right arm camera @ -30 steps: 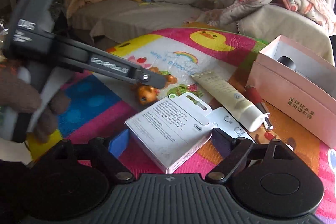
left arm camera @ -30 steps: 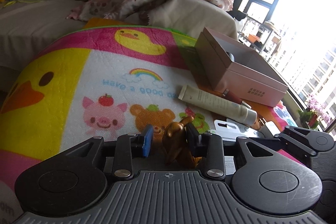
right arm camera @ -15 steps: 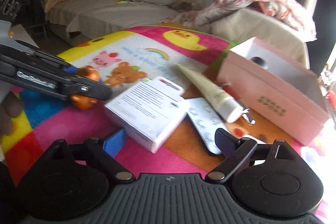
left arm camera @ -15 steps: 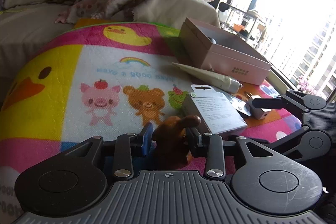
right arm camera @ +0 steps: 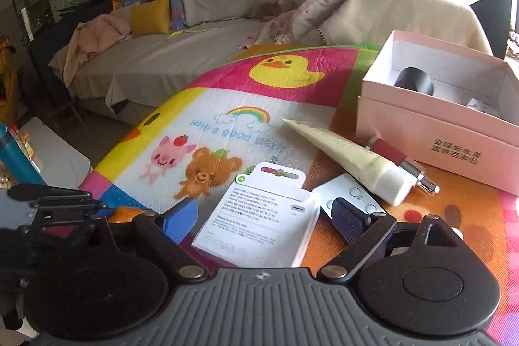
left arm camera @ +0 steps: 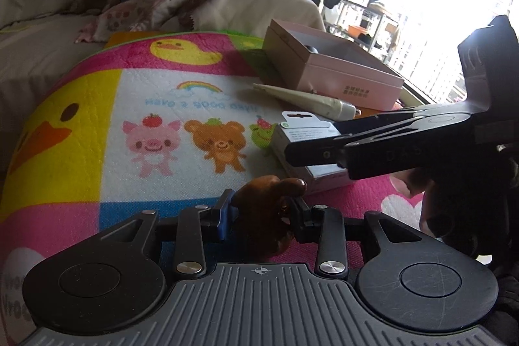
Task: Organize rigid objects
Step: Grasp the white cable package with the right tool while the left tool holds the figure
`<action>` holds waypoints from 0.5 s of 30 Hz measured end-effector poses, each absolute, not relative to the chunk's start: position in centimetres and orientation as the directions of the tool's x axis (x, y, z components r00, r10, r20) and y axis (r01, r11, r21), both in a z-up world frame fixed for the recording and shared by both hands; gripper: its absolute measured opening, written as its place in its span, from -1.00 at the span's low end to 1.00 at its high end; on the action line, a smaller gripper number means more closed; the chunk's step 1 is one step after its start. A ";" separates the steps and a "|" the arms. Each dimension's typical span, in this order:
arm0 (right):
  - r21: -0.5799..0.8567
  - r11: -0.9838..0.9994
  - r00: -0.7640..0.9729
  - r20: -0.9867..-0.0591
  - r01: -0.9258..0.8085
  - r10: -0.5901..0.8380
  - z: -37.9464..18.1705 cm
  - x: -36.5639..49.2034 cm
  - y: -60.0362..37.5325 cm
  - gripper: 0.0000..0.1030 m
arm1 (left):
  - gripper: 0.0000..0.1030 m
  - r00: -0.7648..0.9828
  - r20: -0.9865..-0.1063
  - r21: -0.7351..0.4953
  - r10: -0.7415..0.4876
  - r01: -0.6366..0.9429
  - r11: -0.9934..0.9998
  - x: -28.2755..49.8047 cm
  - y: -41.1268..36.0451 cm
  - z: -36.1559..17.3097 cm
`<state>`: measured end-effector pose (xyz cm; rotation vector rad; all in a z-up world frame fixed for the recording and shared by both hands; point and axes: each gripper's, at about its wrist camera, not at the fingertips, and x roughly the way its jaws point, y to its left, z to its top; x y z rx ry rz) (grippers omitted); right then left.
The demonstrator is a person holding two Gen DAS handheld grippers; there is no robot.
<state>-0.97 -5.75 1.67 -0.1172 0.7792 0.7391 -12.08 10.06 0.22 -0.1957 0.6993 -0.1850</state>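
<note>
Working left to right: our left gripper (left arm camera: 262,213) has stayed clamped on the small brown figurine (left arm camera: 264,216), lifted just above the cartoon play mat (left arm camera: 181,119), and has carried it nearer the white carded packet (right arm camera: 259,216). Our right gripper (right arm camera: 262,216) has swung in around that packet; its jaws are closing, the packet between them, pads not yet pressing. Beyond lie the cream tube (right arm camera: 350,161) and, at far right, the open pink box (right arm camera: 431,132), probably where both items go.

- Left gripper (left arm camera: 261,209): black linkage arms, silver screws, ribbed grey housing, one blue pad, one black.
- Right gripper (right arm camera: 266,213): same build, blue and dark textured pads, scratched round black covers.
</note>
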 end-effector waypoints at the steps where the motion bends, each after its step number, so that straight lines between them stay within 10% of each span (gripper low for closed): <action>1: 0.146 0.746 0.484 -0.678 -0.649 0.554 1.5 -1.0 -5.5 0.70 | -0.25 0.753 -0.615 -0.248 -0.234 0.097 0.964 -12.1 10.1 0.2; 15: 0.043 0.727 0.540 -0.640 -0.686 0.547 3.6 -4.2 -12.5 0.37 | -0.26 0.714 -0.646 -0.144 -0.268 0.231 0.962 -13.3 6.2 0.9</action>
